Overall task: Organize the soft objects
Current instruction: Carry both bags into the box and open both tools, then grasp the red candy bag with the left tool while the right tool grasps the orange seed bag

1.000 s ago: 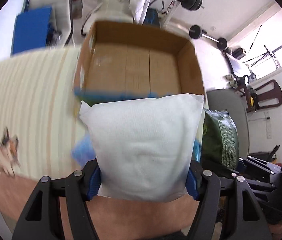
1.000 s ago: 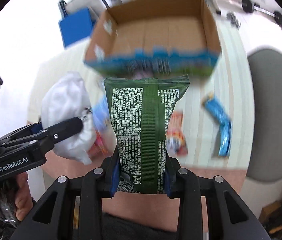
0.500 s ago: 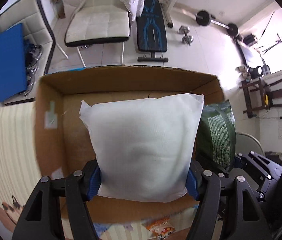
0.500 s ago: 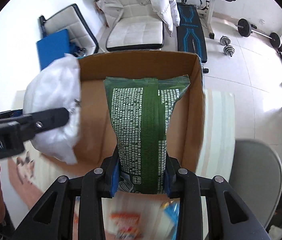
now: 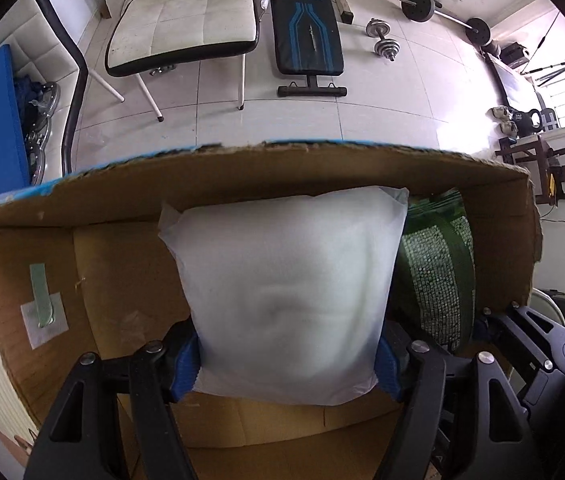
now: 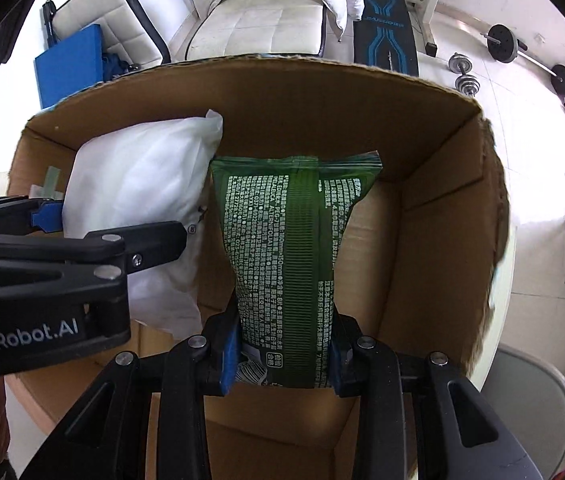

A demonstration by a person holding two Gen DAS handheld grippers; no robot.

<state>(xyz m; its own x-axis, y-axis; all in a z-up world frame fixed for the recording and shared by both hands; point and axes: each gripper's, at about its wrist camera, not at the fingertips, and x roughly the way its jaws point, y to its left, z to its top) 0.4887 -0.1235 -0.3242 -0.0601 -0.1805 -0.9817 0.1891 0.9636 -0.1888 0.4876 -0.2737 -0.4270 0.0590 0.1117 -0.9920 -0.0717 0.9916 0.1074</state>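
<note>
Left tool [image 5: 287,364] clamps white pouch [image 5: 286,292], right tool [image 6: 284,354] clamps green packet [image 6: 290,248]; both angled down inside cardboard box [image 6: 442,168].

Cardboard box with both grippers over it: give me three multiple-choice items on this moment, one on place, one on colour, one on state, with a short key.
1. Where is the white pouch relative to the green packet, seen from the right wrist?
A. On its left
B. On its right
C. Underneath it

2. What colour is the print on the green packet?
A. Red
B. White
C. Yellow

3. What is the state of the left gripper?
A. Open and empty
B. Shut on the white pouch
C. Shut on the box wall

Key:
1 A: the pouch sits left of the packet, both inside the cardboard box.
2 B: white text columns cover the packet's dark green back.
3 B: the blue pads press both sides of the pouch's lower end; the right gripper likewise clamps the packet.
</note>
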